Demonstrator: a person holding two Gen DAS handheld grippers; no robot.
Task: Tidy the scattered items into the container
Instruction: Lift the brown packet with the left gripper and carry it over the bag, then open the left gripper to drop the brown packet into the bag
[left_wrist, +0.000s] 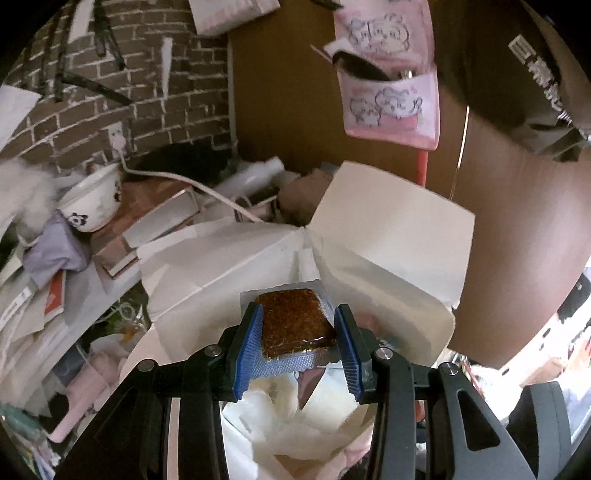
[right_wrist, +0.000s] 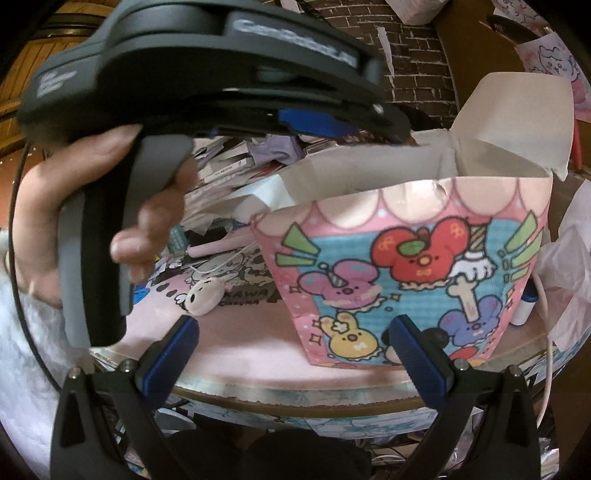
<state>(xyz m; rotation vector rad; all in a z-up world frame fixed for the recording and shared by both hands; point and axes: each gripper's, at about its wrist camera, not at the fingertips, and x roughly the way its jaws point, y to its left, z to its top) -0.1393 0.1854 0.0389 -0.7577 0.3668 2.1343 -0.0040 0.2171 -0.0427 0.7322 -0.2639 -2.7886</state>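
My left gripper (left_wrist: 297, 328) is shut on a clear snack packet (left_wrist: 295, 323) with a brown block inside. It holds the packet above the open top of the cardboard box (left_wrist: 388, 236), whose white flaps stand up. White plastic wrapping lies inside the box below the packet. In the right wrist view the same box (right_wrist: 413, 280) shows its pink cartoon-printed side on the pink table mat (right_wrist: 251, 343). The left gripper's body (right_wrist: 207, 74), held by a hand, reaches over the box rim. My right gripper (right_wrist: 295, 354) is open and empty, low in front of the box.
Clutter lies behind the box: a panda bowl (left_wrist: 92, 203), books, papers, a white cable and a purple cloth (left_wrist: 55, 251). A pink hanging organiser (left_wrist: 391, 81) hangs on the brown wall. A small plush toy (right_wrist: 205, 295) and a white plastic bag (right_wrist: 565, 266) lie on the table.
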